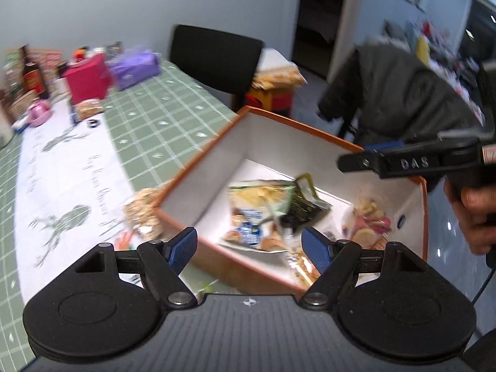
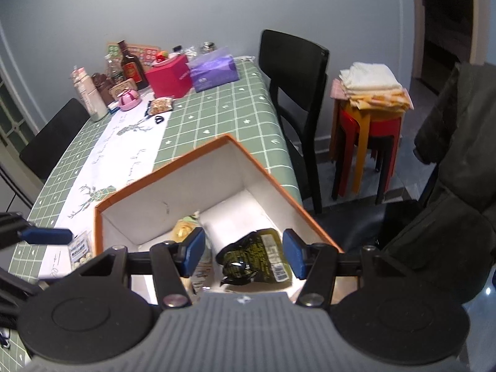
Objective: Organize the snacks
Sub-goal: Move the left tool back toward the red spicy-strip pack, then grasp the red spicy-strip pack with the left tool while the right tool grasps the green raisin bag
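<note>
Left wrist view: the left tongs (image 1: pixel 249 249) stand wide apart and empty above the orange box (image 1: pixel 198 167), which sits at the counter (image 1: pixel 161 117) edge so snacks drop straight in. Several snack packets (image 1: pixel 257 210) lie heaped inside; one oat bar (image 1: pixel 144 212) waits just outside the wall.

Right wrist view: the right tongs (image 2: pixel 245 254) are parted, gripping nothing, over the dark green packet (image 2: pixel 254 255) lying in the box.

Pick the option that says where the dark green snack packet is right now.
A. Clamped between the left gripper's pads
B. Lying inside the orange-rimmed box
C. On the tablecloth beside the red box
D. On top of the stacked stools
B: the dark green snack packet lies on the white floor of the orange-rimmed box, among other wrapped snacks, with the right gripper open above it.
</note>
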Motion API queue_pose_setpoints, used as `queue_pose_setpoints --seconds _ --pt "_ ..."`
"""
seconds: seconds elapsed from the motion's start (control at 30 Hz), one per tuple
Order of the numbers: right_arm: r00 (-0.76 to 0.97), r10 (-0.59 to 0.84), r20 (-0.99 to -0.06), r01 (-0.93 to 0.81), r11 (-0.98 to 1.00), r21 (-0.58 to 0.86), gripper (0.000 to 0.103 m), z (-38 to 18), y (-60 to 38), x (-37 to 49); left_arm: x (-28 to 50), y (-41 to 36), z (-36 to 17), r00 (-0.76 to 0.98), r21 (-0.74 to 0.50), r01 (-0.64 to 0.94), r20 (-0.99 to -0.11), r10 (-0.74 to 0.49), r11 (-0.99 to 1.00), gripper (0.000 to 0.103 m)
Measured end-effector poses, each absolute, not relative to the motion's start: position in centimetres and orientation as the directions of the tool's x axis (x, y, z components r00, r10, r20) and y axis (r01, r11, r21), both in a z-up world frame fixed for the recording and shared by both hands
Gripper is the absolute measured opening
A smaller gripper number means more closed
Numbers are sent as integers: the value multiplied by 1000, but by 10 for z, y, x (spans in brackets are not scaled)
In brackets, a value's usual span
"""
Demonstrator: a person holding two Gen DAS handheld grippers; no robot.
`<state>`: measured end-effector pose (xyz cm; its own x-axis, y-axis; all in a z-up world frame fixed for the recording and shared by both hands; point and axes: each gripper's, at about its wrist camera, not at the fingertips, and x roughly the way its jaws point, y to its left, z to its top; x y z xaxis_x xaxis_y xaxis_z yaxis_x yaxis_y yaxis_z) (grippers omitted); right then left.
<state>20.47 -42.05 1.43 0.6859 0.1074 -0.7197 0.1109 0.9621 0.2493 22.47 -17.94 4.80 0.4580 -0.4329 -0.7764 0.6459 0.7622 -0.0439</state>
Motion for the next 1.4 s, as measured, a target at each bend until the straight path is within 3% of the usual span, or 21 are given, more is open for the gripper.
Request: queue_pose_setpoints --seconds 0.3,0.6,0.77,1.07,1.4 --pt "709 144 -691 6 978 209 55 31 -378 199 215 -105 39 544 -78 499 -747 -382 863 90" --pt "717 235 -656 -167 972 165 55 42 -320 193 201 -42 -6 575 -109 331 -765 -292 937 90" --pt "686 266 -678 -272 957 100 55 36 -286 191 192 -20 -26 565 -139 280 -776 -280 950 90" --pt "642 313 -700 -422 906 18 55 20 -244 190 177 -19 -54 570 -85 289 -785 -243 953 90" --pt "506 311 -805 -637 763 -106 56 -34 -195 195 185 -17 -78 541 -99 277 -806 -240 956 90"
